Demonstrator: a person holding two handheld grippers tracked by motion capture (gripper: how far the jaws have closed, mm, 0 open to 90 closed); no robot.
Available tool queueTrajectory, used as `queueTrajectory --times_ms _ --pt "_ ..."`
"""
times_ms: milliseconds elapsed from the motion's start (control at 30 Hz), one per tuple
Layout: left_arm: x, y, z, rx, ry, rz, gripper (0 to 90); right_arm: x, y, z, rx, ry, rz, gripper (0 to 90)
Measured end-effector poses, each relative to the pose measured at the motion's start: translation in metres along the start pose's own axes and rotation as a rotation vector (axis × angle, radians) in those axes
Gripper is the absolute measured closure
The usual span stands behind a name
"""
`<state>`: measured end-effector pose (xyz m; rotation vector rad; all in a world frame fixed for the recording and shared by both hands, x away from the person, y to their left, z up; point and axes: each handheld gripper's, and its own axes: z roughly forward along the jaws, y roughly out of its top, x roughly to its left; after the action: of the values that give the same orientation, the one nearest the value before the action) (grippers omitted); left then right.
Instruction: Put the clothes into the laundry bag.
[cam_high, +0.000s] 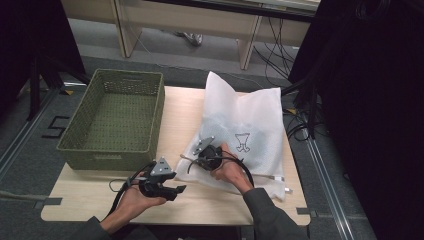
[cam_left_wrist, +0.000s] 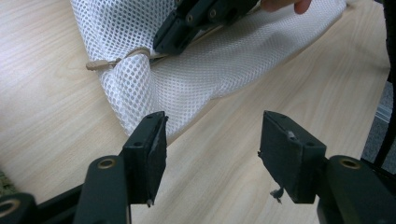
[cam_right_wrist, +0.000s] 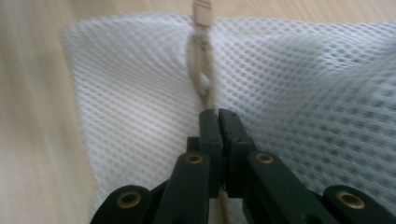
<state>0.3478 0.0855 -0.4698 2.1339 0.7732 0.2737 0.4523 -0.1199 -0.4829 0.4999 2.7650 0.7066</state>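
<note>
The right gripper (cam_right_wrist: 218, 114) has its jaws pressed together on the zipper (cam_right_wrist: 201, 70) of the mesh bag (cam_high: 245, 120), close to the bag's near corner; whether the pull tab itself or only the tape is pinched cannot be told. The left gripper (cam_left_wrist: 212, 140) is half open with nothing between its jaws, held just off the bag's near corner above the bare table (cam_high: 185, 200).

The mesh bag lies flat on the table, just right of the basket (cam_high: 117, 120), its near corner toward the person. In the left gripper view, the zipper's beige end tab (cam_left_wrist: 98, 64) sticks out at that corner.

Recommended procedure for working the zipper:
- Bring the left gripper to the corner of the bag and clamp the mesh or the end tab beside the zipper, so the bag cannot slide.
- Keep the right gripper's pinch firm and draw along the line of the zipper, away from the anchored corner.
- Pull low and parallel to the bag; lifting is likely to bunch the mesh and jam the slider.
- If the bag drags across the table, stop and re-anchor.

Count:
- Mesh bag: one, with a small printed figure (cam_high: 243, 142) on top.
- Basket: one, green, woven, empty.
- Grippers: two.
- Zipper: one visible.
</note>
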Motion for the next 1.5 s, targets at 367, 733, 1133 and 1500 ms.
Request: queueTrajectory --times_ms 367,733,1133,1500 --pt "0.006 -0.008 -0.010 0.004 0.010 -0.028 40.1 0.006 0.003 0.003 0.009 0.018 -0.014 89.5" --pt "0.008 -0.015 -0.017 0.019 0.018 -0.017 39.9 0.029 0.008 0.003 0.017 0.111 -0.075 89.4" --pt "0.014 -0.017 -0.029 0.001 0.033 -0.057 35.8 0.032 -0.001 -0.022 -0.042 0.071 -0.058 77.2" --pt "0.028 -0.029 -0.053 -0.034 0.065 -0.087 29.8 0.012 -0.021 -0.070 -0.269 -0.074 0.156 45.3"
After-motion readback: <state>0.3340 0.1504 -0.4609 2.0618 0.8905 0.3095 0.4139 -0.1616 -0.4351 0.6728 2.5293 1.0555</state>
